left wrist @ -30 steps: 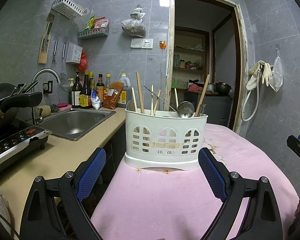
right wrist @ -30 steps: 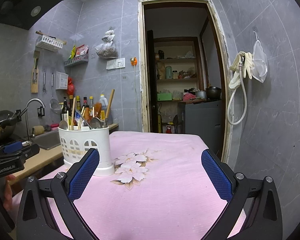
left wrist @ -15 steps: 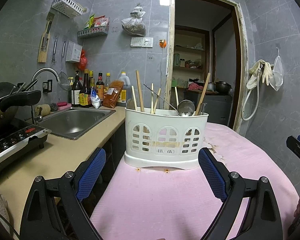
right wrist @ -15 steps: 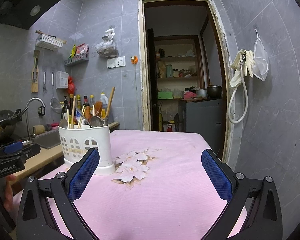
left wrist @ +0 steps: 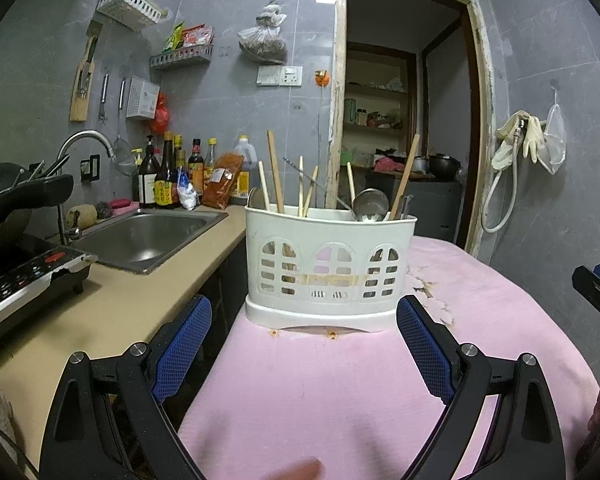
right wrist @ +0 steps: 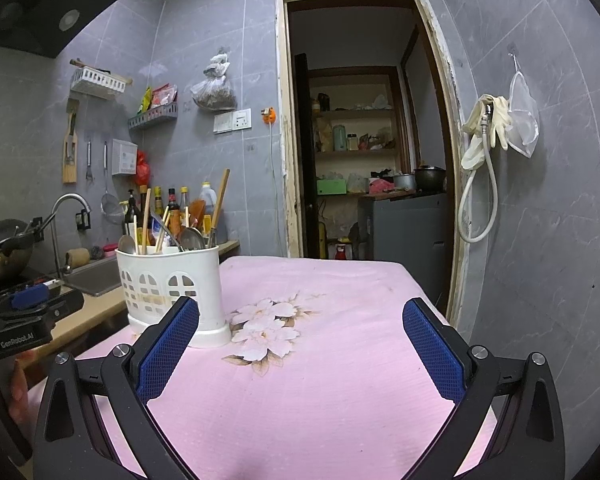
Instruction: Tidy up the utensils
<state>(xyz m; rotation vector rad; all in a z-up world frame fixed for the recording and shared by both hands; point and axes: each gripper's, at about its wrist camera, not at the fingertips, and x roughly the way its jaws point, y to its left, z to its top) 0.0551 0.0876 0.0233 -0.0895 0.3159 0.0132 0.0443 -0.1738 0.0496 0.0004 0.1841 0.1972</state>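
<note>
A white plastic utensil caddy [left wrist: 330,268] with arched cut-outs stands on the pink cloth-covered table [left wrist: 340,392]. It holds wooden chopsticks [left wrist: 275,172], a metal ladle [left wrist: 370,205] and a wooden spatula handle [left wrist: 406,172]. My left gripper [left wrist: 304,346] is open just in front of the caddy, with nothing between its blue pads. In the right wrist view the caddy [right wrist: 168,286] sits at the left, and my right gripper [right wrist: 300,354] is open over the flower print [right wrist: 266,326], holding nothing. The left gripper's body [right wrist: 24,320] shows at the left edge.
A beige counter [left wrist: 112,304] left of the table carries a steel sink [left wrist: 148,236], an induction hob [left wrist: 24,280] with a wok [left wrist: 4,200], and sauce bottles [left wrist: 172,176]. An open doorway [right wrist: 364,152] lies behind the table; a grey tiled wall [right wrist: 540,220] stands on the right.
The views have shifted only slightly; the caddy sits a little higher in the left wrist view. Both grippers stay open and empty.
</note>
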